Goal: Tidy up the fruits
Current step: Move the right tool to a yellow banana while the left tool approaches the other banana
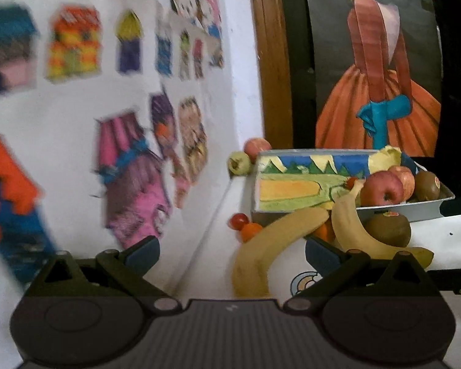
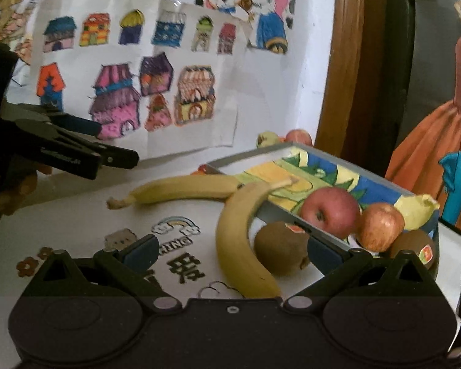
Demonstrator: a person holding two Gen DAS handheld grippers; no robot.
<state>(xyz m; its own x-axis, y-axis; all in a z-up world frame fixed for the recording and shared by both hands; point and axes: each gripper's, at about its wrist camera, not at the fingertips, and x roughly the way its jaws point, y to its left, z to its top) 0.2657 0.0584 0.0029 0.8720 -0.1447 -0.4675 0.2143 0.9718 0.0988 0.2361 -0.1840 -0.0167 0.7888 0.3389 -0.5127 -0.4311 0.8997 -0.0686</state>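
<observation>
Two yellow bananas lie on the white table (image 2: 76, 215) in front of the shallow grey tray (image 2: 279, 212) — the near banana (image 2: 239, 246) curves up so its stem tip rests on the tray's rim, the far banana (image 2: 181, 189) stretches flat to its left. A fuzzy brown kiwi (image 2: 281, 247) with a red sticker sits just beside the near banana, while two red apples (image 2: 330, 212) and another kiwi (image 2: 415, 247) sit inside the tray. Both the right gripper (image 2: 230, 253) and the left gripper (image 1: 232, 250) hang spread wide — empty.
</observation>
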